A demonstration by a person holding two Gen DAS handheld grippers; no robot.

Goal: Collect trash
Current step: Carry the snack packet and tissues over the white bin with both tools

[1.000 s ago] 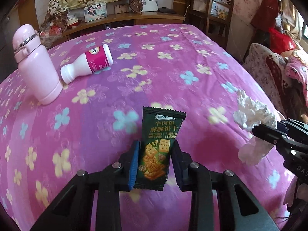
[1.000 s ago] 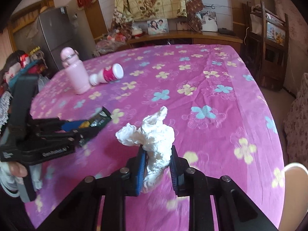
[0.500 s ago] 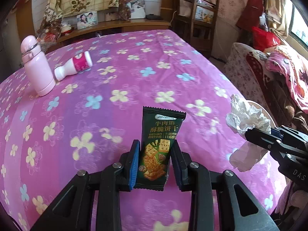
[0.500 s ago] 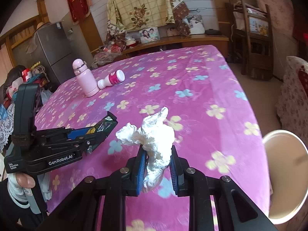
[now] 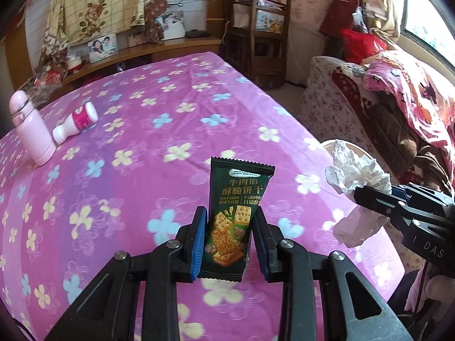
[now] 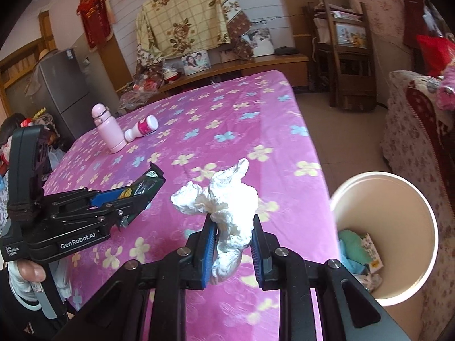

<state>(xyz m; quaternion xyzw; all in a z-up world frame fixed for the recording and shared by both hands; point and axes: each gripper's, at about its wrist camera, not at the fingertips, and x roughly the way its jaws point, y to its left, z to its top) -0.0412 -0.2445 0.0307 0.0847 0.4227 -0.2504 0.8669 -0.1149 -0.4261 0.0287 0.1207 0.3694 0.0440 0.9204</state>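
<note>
Right gripper (image 6: pixel 231 244) clamps the tissue (image 6: pixel 224 207) above the worktop (image 6: pixel 227 119) edge, beside the bin (image 6: pixel 398 295); left gripper (image 5: pixel 229 241) clamps the wrapper (image 5: pixel 234 216). Released too early, the light tissue may miss the bin.

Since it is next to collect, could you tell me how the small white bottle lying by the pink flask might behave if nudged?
The white bottle lies on its side and is round, so it would probably roll. It looks light. The soft tablecloth may slow it.

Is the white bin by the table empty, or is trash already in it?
Not empty. The right wrist view shows the bin open-topped, with teal material and a printed packet inside.
</note>
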